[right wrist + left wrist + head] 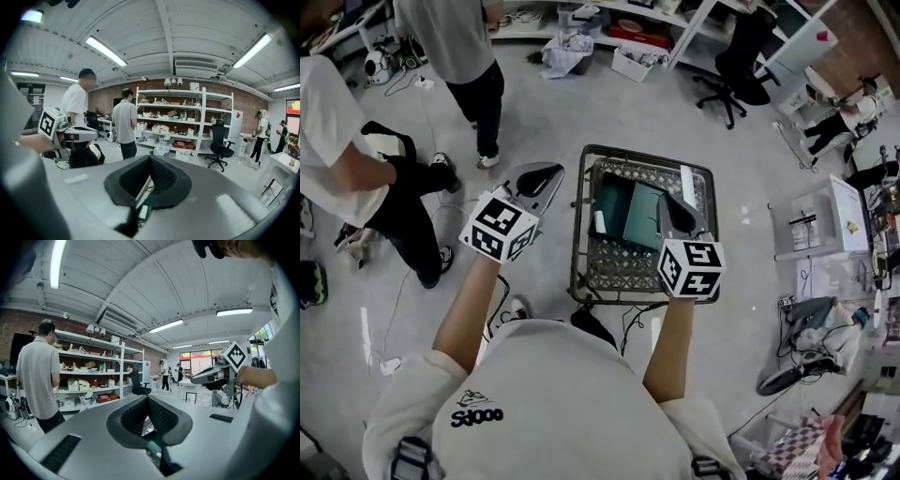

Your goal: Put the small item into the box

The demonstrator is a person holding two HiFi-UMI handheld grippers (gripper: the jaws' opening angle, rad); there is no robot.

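A dark green box point(628, 216) lies open in a wire mesh cart point(579, 253) on the floor in the head view. A small white item point(599, 222) rests by the box's left edge. My right gripper point(666, 201) hangs over the cart's right side above the box, jaws shut with nothing seen between them; its own view shows the closed jaws point(150, 160). My left gripper point(549, 172) is held just left of the cart, outside it, and also looks shut and empty point(147, 398). Each gripper appears in the other's view.
Two people point(455, 47) stand or crouch at the left, close to my left gripper. An office chair point(736, 70) and shelving point(173, 117) lie beyond the cart. Tables with equipment point(830, 220) fill the right side; cables trail under the cart.
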